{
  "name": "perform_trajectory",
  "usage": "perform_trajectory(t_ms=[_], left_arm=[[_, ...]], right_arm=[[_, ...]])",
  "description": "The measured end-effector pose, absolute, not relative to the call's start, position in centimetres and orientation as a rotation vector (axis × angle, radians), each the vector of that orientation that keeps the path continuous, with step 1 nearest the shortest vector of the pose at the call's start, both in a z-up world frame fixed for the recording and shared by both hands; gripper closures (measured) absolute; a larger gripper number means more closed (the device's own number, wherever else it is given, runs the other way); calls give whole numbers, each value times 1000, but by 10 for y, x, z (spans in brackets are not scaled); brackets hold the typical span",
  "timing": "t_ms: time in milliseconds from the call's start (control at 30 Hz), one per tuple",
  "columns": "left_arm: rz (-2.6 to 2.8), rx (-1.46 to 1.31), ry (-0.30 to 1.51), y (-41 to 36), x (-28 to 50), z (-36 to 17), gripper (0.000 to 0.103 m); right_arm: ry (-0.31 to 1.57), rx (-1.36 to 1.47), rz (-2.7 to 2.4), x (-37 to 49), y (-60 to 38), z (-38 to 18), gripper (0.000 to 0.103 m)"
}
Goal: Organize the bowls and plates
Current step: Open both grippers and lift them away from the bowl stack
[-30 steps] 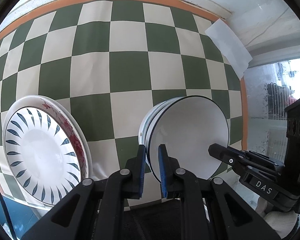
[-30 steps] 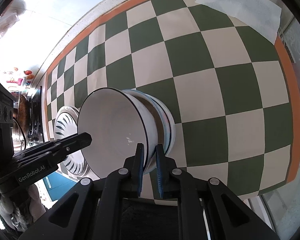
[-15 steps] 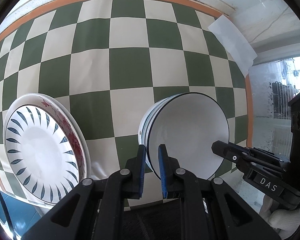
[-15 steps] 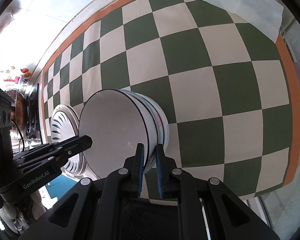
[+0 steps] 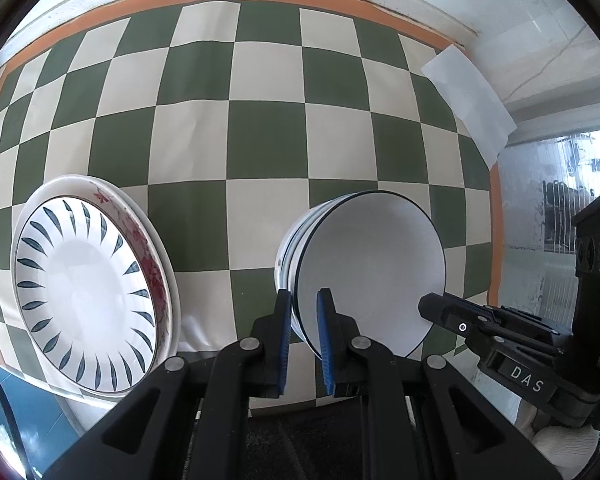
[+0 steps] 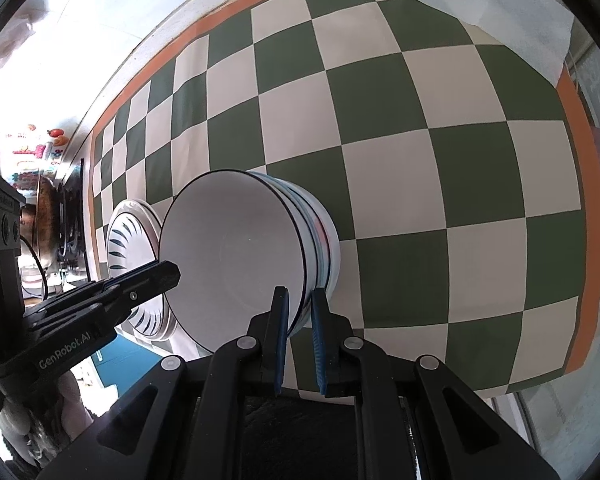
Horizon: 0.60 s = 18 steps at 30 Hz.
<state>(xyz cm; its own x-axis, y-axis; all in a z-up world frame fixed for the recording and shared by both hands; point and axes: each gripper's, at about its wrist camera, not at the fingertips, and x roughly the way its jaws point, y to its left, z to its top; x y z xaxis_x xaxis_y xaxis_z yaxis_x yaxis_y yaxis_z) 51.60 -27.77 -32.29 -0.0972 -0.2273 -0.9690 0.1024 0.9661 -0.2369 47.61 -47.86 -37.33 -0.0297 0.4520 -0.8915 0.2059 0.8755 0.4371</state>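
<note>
Left wrist: both tools pinch the top bowl's rim — apparently lifted — checkered cloth beyond.

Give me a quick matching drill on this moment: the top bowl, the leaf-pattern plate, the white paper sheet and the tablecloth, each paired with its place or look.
Things:
1. top bowl
2. leaf-pattern plate
3. white paper sheet
4. tablecloth

Descriptions:
A. green and cream checks, orange border
B. lies at the cloth's far corner
C. rim pinched by both the left gripper and the right gripper
D. tops the plate stack beside the bowls

Pairs: 1-C, 2-D, 3-B, 4-A
</note>
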Motion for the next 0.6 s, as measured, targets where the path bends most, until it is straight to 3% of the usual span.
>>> perform_trajectory(t_ms=[533,600], left_arm=[[-244,-46,1557,-267,497,-292,91],[-239,-31,1522,-264,492,-282,85]], right_arm=[[1544,474,166,462,-483,-344,90],[1513,458,144,453,-484,-330,82]])
